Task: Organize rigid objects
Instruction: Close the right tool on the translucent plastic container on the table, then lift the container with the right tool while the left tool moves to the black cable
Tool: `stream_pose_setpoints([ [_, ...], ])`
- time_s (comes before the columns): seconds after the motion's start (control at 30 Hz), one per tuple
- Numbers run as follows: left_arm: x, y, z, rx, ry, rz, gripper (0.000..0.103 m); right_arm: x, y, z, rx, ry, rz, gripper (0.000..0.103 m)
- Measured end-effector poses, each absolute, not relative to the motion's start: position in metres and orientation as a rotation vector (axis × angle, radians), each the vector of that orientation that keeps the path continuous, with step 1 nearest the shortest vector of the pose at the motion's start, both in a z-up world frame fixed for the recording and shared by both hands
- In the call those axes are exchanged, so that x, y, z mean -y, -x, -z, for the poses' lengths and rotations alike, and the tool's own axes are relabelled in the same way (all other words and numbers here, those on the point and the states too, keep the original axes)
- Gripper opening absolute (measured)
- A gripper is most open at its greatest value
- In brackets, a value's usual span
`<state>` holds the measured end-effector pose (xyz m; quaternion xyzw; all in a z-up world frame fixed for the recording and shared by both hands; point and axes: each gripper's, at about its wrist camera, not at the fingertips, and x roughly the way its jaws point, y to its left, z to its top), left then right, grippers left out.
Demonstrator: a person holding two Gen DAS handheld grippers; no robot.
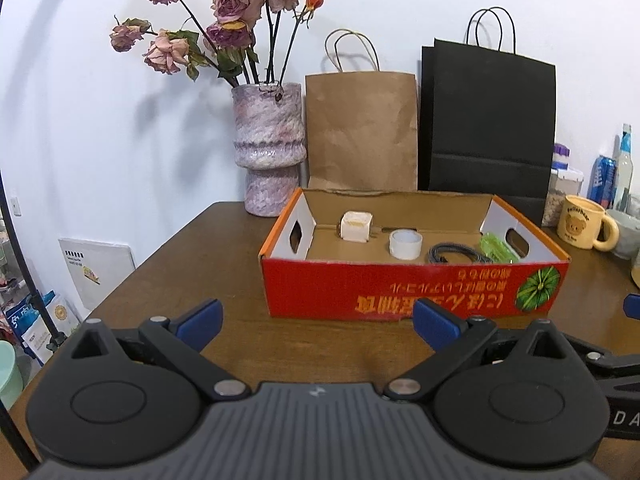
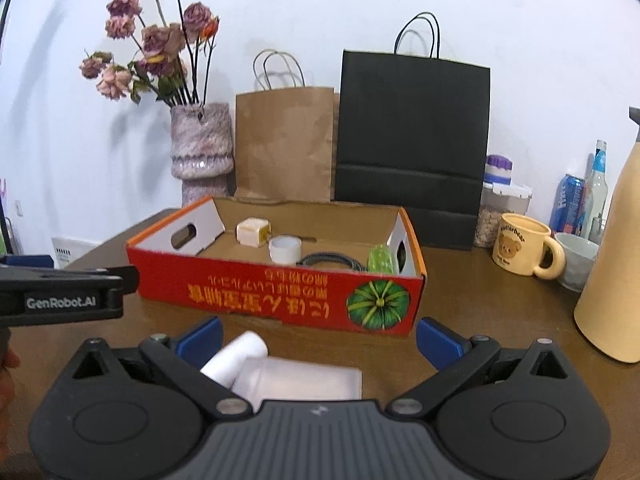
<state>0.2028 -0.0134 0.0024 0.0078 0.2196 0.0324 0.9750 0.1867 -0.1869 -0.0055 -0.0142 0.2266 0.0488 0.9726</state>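
A red cardboard box [image 1: 400,284] [image 2: 256,292] stands open on the brown table. Inside it lie a white cube [image 1: 356,227] [image 2: 252,232], a white tape roll [image 1: 405,243] [image 2: 285,249], a coiled dark cable [image 1: 456,254] [image 2: 332,261] and a green object [image 1: 498,249] [image 2: 380,260]. My left gripper [image 1: 318,326] is open, just short of the box front, holding nothing. My right gripper [image 2: 320,338] is open too. A white bottle [image 2: 280,372] lies on its side on the table between and below its blue fingertips [image 2: 202,338], apart from the right one.
Against the wall stand a vase of dried roses [image 1: 270,148], a brown paper bag [image 1: 360,128] and a black paper bag [image 1: 490,124]. To the right are a yellow bear mug [image 2: 524,248], a grey bowl [image 2: 578,258], a jar, a can, a bottle and a tall beige flask [image 2: 612,256].
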Motion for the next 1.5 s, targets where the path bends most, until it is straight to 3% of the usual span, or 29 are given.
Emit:
stream_pose_setpoints([
  [1.37, -0.017, -0.199, 0.013, -0.509, 0.023, -0.087, 0.103, 0.170, -0.215, 0.056, -0.635, 0.040, -0.032, 0.103],
  [1.47, -0.026, -0.200, 0.011, -0.507, 0.042, -0.101, 0.103, 0.169, -0.217, 0.057, -0.638, 0.039, -0.048, 0.094],
  [1.5, -0.027, -0.201, 0.010, -0.507, 0.046, -0.106, 0.103, 0.168, -0.218, 0.057, -0.641, 0.041, -0.055, 0.084],
])
